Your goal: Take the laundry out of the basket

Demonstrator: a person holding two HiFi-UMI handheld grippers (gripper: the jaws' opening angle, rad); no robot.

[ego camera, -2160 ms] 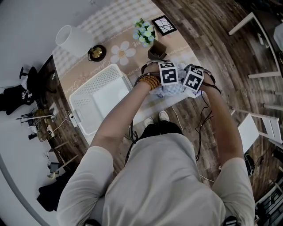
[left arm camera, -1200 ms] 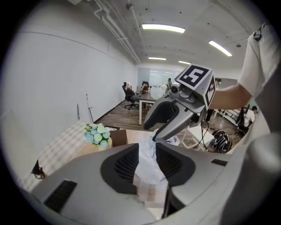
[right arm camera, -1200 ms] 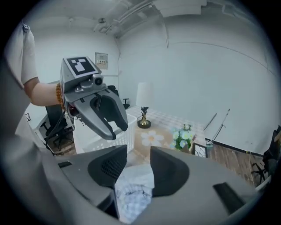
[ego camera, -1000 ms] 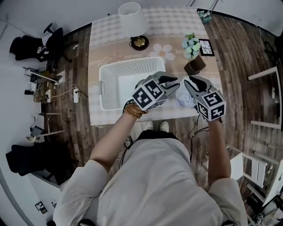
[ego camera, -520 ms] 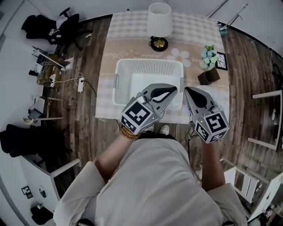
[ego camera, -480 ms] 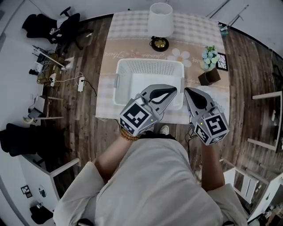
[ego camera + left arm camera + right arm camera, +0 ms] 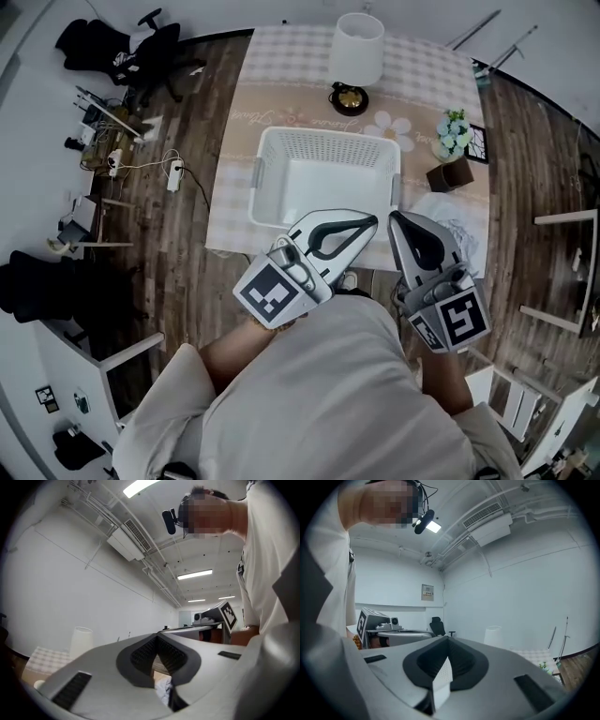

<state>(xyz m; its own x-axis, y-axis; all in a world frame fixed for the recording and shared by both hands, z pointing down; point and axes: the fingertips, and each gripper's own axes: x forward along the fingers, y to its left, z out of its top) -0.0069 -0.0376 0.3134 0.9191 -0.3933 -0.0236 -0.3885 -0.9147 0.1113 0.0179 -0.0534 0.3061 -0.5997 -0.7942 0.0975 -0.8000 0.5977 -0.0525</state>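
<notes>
The white laundry basket (image 7: pixel 324 140) stands empty on the table. A pale heap of laundry (image 7: pixel 460 228) lies on the table to its right. Both grippers are raised in front of the person's chest, side by side and pointing level. The left gripper (image 7: pixel 372 219) is shut with nothing in it; its jaws have just closed, and in its own view the left gripper (image 7: pixel 157 636) shows a bit of the laundry (image 7: pixel 163 692) through the gap below its tips. The right gripper (image 7: pixel 392 217) is also shut and empty; in its own view the right gripper (image 7: pixel 446 639) has the basket (image 7: pixel 441 683) showing below its tips.
On the checked tablecloth (image 7: pixel 281 80) behind the basket stand a white lamp (image 7: pixel 356 43), a flower pot (image 7: pixel 452 130), a brown box (image 7: pixel 447 174) and a picture frame (image 7: pixel 477 142). White chairs (image 7: pixel 562 272) stand at the right, cables and a black chair at the left.
Both grippers have risen and drawn back from the laundry heap toward the person's chest. Their jaws, slightly apart a second ago, are shut and empty.
</notes>
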